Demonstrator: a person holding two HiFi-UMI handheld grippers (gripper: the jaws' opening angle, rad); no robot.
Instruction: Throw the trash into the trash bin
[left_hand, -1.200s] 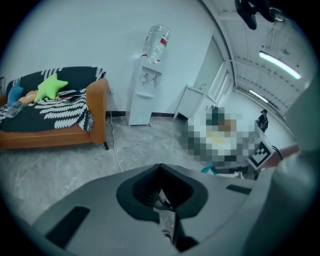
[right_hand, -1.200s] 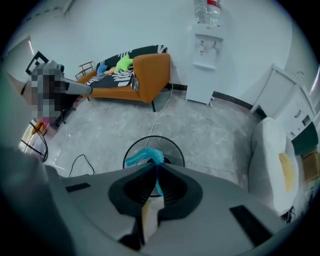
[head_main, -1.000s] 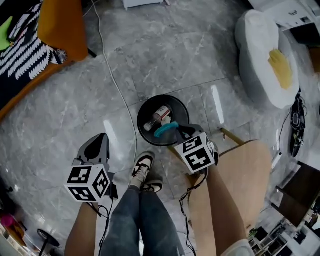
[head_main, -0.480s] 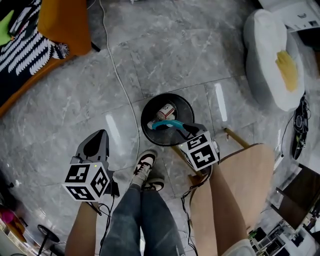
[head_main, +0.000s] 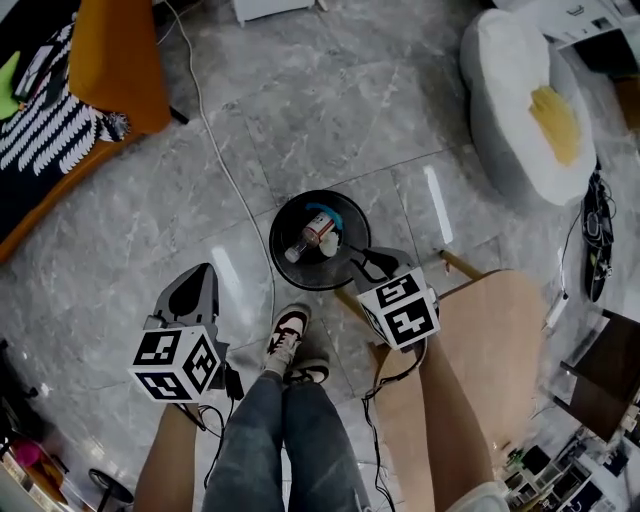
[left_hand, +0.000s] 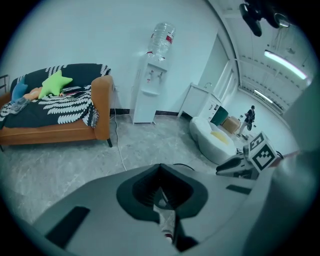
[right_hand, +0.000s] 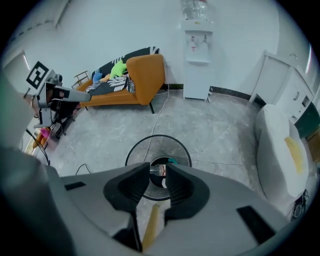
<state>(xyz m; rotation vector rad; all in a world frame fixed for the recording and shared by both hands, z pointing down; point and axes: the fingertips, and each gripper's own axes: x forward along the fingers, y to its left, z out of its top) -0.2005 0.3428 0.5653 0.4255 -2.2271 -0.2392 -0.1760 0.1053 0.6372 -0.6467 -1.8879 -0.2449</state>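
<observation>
Inside the trash bin (head_main: 273, 238), the bottle (head_main: 310, 236) points cap lower-left; right hand-held gripper (right_hand: 159, 176) just opened, empty.

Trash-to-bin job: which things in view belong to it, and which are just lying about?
Job:
- trash bin
- bottle, inside the bin
- teal piece of trash, inside the bin

Lying about:
- orange sofa
- white floor cushion with a yellow patch
- water dispenser
- green star pillow

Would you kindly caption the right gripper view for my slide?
Right hand-held gripper, jaws just opened and empty, above a trash bin holding a bottle.
</observation>
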